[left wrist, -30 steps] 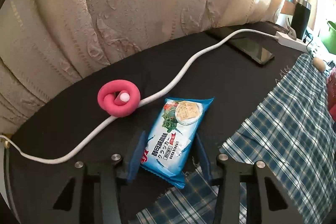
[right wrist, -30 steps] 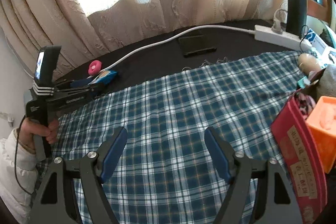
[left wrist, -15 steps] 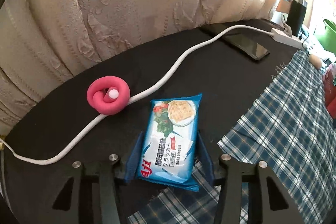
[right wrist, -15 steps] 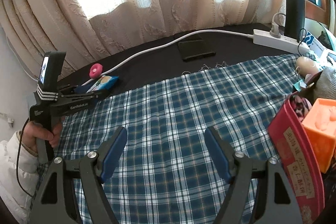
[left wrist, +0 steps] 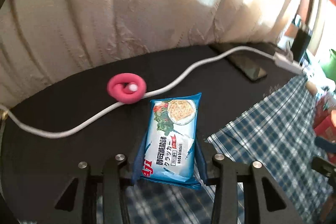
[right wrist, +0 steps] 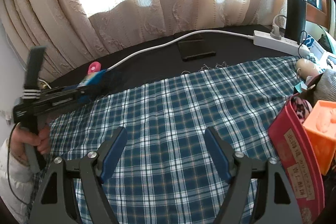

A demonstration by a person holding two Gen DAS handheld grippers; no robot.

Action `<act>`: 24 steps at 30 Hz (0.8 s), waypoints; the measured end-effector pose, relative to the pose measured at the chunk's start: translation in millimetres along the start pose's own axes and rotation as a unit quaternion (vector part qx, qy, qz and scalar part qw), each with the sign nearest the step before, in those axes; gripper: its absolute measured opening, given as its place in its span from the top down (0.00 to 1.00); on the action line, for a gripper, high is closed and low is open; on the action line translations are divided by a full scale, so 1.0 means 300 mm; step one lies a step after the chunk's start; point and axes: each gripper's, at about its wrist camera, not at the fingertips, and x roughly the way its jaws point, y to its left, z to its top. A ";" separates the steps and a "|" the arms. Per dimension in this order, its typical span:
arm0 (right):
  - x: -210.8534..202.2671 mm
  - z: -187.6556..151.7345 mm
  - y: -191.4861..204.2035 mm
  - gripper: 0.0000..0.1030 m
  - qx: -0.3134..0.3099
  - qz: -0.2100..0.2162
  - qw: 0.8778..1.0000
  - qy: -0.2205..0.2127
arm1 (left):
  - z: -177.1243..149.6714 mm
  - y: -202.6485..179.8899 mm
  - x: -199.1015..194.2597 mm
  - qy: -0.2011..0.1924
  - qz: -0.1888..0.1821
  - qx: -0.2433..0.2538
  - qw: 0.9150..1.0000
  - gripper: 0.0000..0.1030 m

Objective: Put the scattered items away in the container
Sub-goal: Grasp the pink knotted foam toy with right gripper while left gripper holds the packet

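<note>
My left gripper [left wrist: 169, 152] is shut on a blue soda biscuit packet [left wrist: 173, 135], which sits between the blue pads and points away over the black table. In the right wrist view the left gripper [right wrist: 92, 85] holds the packet [right wrist: 92, 78] at the far left. A pink coiled ring toy [left wrist: 126, 88] lies on the table beyond it, against a white cable [left wrist: 184, 72]. My right gripper [right wrist: 166, 150] is open and empty above the blue plaid cloth [right wrist: 178, 108]. The red container [right wrist: 298, 161] stands at the right with an orange box [right wrist: 323, 129] in it.
A phone [right wrist: 195, 49] lies on the black table at the back. A white power strip [right wrist: 277, 43] and a dark tumbler [right wrist: 296, 16] stand at the back right. A beige curtain [right wrist: 126, 14] hangs behind the table. Small items [right wrist: 306, 66] lie by the container.
My left gripper has closed in on the biscuit packet and lifted it, swinging slightly right; the pink ring now sits further away. The right gripper has barely moved.
</note>
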 end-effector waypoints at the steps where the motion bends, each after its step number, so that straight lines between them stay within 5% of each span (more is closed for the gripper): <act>1: 0.000 0.000 -0.003 0.23 0.002 0.001 1.000 0.000 | -0.010 0.010 -0.027 -0.002 0.003 -0.012 1.000 0.58; 14: 0.024 0.029 -0.015 0.23 0.038 0.027 0.999 0.027 | -0.240 0.150 -0.272 -0.052 0.086 -0.103 0.990 0.58; 24: 0.037 0.203 0.317 0.23 -0.096 0.044 0.994 0.016 | -0.279 0.221 -0.240 -0.044 0.079 -0.137 0.986 0.58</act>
